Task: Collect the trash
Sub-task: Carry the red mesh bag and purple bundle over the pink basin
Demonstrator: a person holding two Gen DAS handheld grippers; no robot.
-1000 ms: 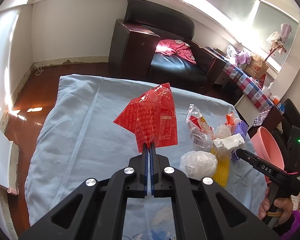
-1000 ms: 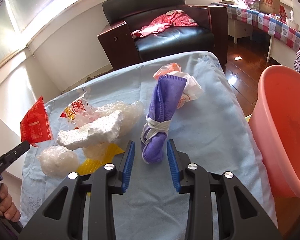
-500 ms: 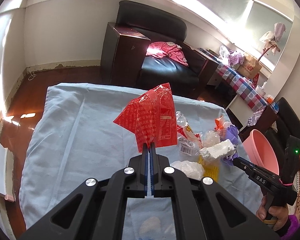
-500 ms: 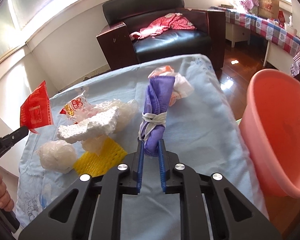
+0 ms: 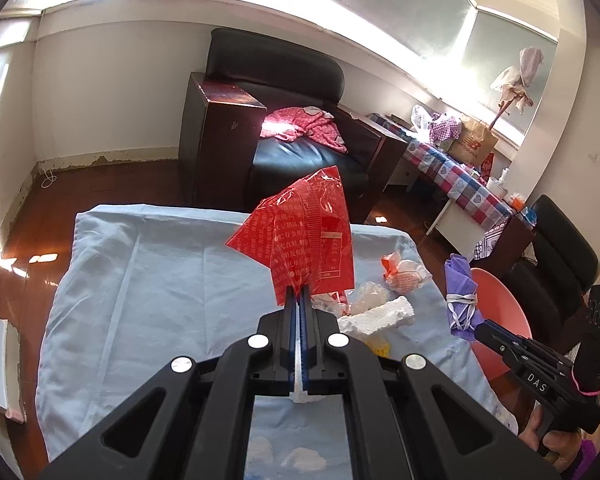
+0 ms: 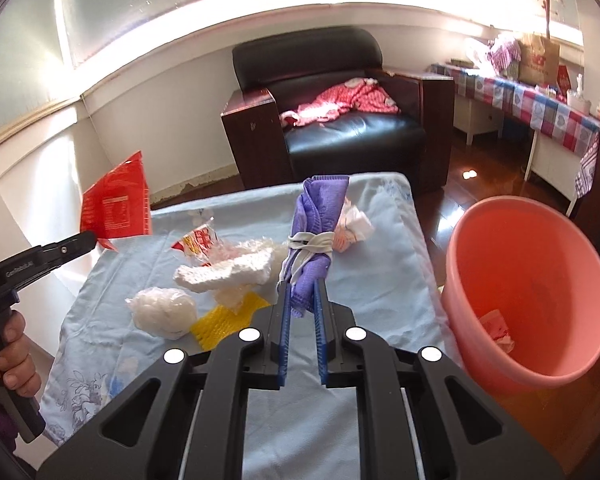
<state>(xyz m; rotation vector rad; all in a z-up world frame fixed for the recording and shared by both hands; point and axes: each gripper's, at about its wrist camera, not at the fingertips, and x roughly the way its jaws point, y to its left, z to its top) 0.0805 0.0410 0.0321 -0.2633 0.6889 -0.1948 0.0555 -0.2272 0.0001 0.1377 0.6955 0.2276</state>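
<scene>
Claws angled down over table, left claw (image 5: 299,295) clenched on red wrapper (image 5: 304,236), right claw (image 6: 302,295) gripping purple bundle (image 6: 316,220).

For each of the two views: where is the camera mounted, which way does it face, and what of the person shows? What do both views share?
Left wrist: on the left gripper, looking down its fingers over the blue-sheeted table toward the armchair; it grips a red wrapper; the right gripper shows.
Right wrist: on the right gripper, clamping a purple bundle, pink bucket alongside; the left hand shows.
Shared: table, armchair, wrapper, bundle, bucket.
</scene>
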